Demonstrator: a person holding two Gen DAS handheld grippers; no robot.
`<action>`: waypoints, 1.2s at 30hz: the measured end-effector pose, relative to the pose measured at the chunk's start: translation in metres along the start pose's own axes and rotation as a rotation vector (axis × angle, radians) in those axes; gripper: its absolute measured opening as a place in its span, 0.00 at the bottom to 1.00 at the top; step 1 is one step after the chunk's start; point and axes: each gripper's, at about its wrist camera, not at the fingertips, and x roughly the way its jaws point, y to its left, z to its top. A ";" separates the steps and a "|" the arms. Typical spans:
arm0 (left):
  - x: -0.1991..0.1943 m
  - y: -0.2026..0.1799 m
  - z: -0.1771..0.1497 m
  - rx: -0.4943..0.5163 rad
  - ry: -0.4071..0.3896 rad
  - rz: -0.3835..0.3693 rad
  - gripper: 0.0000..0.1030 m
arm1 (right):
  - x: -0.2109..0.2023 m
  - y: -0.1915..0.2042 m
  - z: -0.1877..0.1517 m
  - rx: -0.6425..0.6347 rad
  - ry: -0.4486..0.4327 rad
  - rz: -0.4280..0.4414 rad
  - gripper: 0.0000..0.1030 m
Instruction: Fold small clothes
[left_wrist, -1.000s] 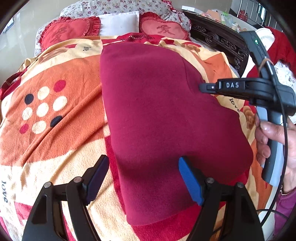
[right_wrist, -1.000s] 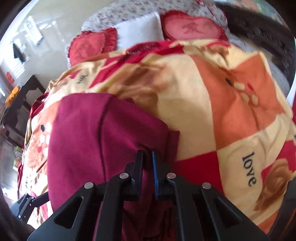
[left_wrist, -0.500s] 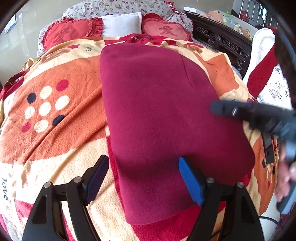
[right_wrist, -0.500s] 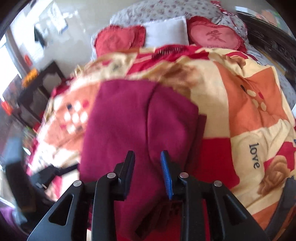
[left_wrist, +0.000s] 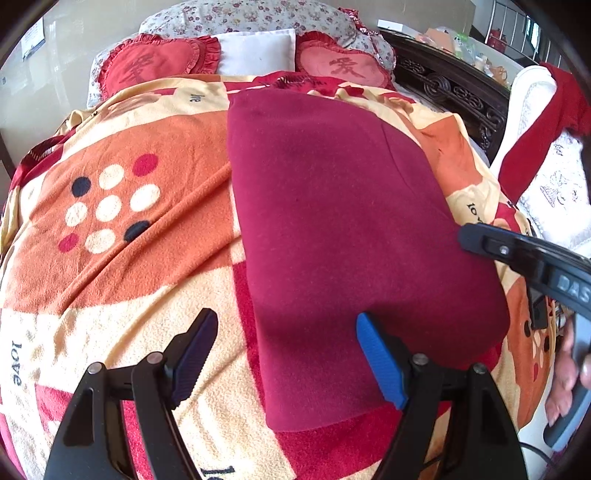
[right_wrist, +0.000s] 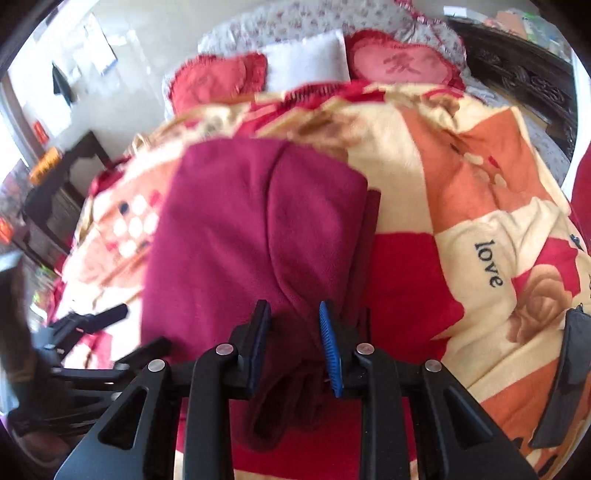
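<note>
A dark red garment (left_wrist: 332, 229) lies folded flat on the bed blanket (left_wrist: 122, 258); it also shows in the right wrist view (right_wrist: 240, 229). My left gripper (left_wrist: 284, 354) is open and empty, hovering over the garment's near left edge. My right gripper (right_wrist: 293, 336) is open over the garment's near right corner, with cloth between and below its jaws but not pinched. The right gripper also shows at the right edge of the left wrist view (left_wrist: 517, 254).
Heart-shaped red cushions (left_wrist: 155, 70) and a white pillow (left_wrist: 255, 51) lie at the head of the bed. A dark carved bed frame (left_wrist: 454, 92) runs along the right. A white and red cloth (left_wrist: 546, 155) hangs at far right.
My right gripper has opened, letting go of the garment's corner, and has pulled back toward the near side. The garment lies still. My left gripper has stayed open in place.
</note>
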 end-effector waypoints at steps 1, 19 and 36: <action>0.001 0.000 0.000 -0.004 0.002 -0.001 0.79 | -0.002 0.002 0.000 -0.003 -0.003 -0.001 0.10; 0.010 0.022 0.021 -0.126 0.015 -0.140 0.85 | 0.016 -0.043 -0.005 0.188 -0.016 0.095 0.39; 0.055 0.036 0.036 -0.237 0.068 -0.311 0.73 | 0.079 -0.066 0.018 0.297 -0.032 0.326 0.23</action>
